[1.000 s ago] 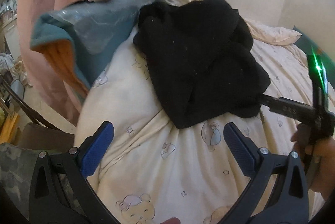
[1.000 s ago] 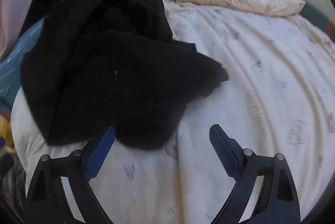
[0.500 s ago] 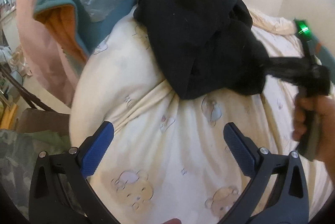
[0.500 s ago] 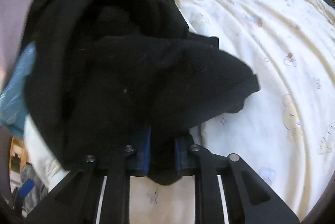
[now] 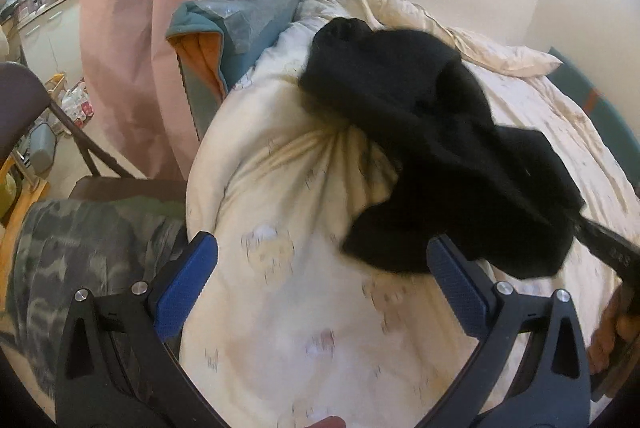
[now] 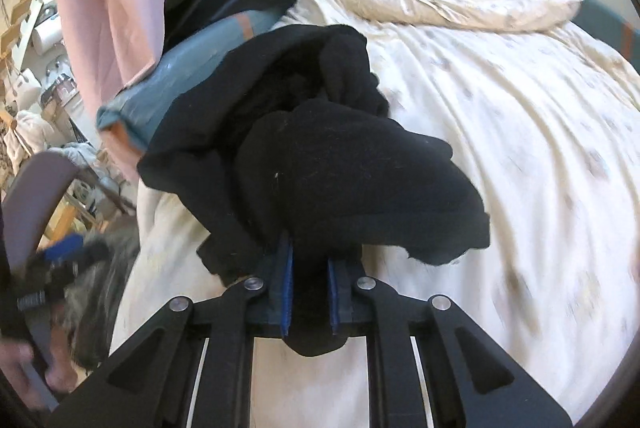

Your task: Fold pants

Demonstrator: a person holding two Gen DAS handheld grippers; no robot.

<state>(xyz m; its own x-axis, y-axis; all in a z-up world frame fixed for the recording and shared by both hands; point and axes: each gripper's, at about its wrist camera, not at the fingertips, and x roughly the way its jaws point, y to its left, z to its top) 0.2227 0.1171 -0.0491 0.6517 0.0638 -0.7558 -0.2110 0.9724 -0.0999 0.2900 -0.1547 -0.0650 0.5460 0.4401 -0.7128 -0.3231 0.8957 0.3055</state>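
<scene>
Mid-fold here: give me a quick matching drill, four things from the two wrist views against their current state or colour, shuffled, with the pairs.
Things:
1. right claw
2. left claw
3. black pants
4. cushion

States:
A. teal outside, orange inside, at the bed's edge
B. open, nothing between its pads
C. closing on a bunch of black fabric
D. crumpled on the cream duvet, one end lifted

Pairs: 1-C, 2-B, 3-D, 4-A
</scene>
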